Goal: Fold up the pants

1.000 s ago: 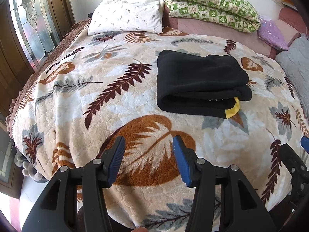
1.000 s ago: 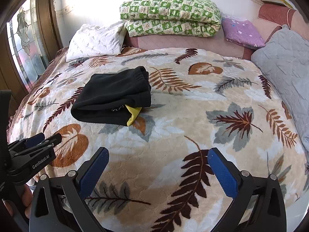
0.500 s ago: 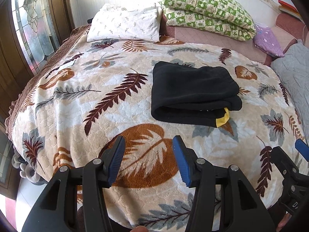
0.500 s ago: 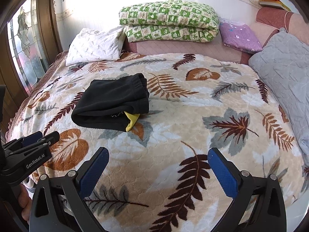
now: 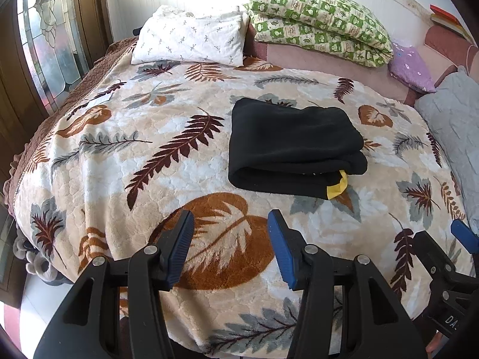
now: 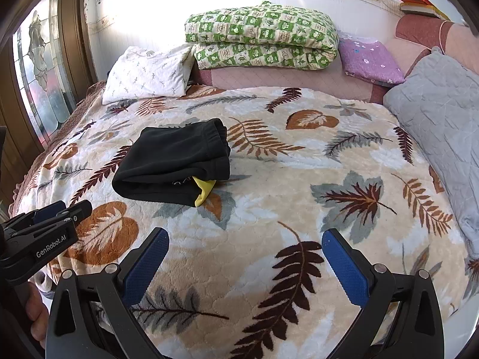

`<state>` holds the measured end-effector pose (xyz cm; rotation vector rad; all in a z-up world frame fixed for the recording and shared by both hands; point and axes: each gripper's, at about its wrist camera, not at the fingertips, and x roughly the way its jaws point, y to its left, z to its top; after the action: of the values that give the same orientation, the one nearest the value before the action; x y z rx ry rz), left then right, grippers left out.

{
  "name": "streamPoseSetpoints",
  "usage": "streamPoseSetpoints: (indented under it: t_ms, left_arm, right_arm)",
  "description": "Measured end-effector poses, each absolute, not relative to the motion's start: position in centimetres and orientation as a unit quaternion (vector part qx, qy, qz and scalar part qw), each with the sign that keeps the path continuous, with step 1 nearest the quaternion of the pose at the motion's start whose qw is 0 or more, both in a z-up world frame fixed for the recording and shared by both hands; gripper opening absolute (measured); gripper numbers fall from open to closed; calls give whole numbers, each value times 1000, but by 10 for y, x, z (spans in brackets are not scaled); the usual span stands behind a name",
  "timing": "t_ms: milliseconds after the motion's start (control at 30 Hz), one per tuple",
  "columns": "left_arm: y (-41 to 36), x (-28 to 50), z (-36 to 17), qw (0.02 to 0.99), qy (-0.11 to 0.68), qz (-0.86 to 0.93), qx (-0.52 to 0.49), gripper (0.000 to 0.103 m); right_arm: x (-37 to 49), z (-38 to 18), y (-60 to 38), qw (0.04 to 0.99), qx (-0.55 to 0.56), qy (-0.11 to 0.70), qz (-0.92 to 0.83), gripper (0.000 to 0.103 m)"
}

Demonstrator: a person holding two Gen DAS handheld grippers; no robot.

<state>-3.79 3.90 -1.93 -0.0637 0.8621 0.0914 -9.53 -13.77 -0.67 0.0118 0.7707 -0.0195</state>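
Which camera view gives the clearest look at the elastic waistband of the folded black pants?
The right wrist view: there the black pants turn their gathered waistband toward the camera, ridges visible. The left wrist view shows the pants mostly as a smooth top and a rolled fold, the waistband end barely readable.

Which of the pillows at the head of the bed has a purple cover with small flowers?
The purple pillow, right of the folded green checked quilt. The white pillow sits left of the quilt, and the grey one lies along the bed's right edge.
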Motion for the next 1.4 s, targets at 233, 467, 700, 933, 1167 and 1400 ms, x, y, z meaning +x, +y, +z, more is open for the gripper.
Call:
streamPoseSetpoints:
  t_ms: [233, 467, 700, 933, 1167, 1400]
  left_arm:
    - [39, -37, -20, 907, 419, 44, -31, 50]
    - [40, -36, -22, 905, 423, 46, -26, 50]
    - [45, -35, -28, 900, 431, 56, -26, 50]
    - [52, -35, -30, 899, 431, 75, -33, 50]
    - [54, -33, -33, 896, 436, 78, -38, 50]
    - [53, -31, -35, 895, 439, 76, -36, 50]
  right_arm:
    - [-95, -6, -140, 926, 7, 377, -10, 103]
    - [-95, -7, -140, 926, 7, 378, -10, 103]
    - [-94, -10, -142, 924, 9, 383, -12, 103]
    - [-94, -13, -143, 925, 6, 379, -17, 103]
    - [-97, -13, -141, 934, -9, 355, -22, 103]
    - [-95, -12, -132, 931, -36, 363, -25, 103]
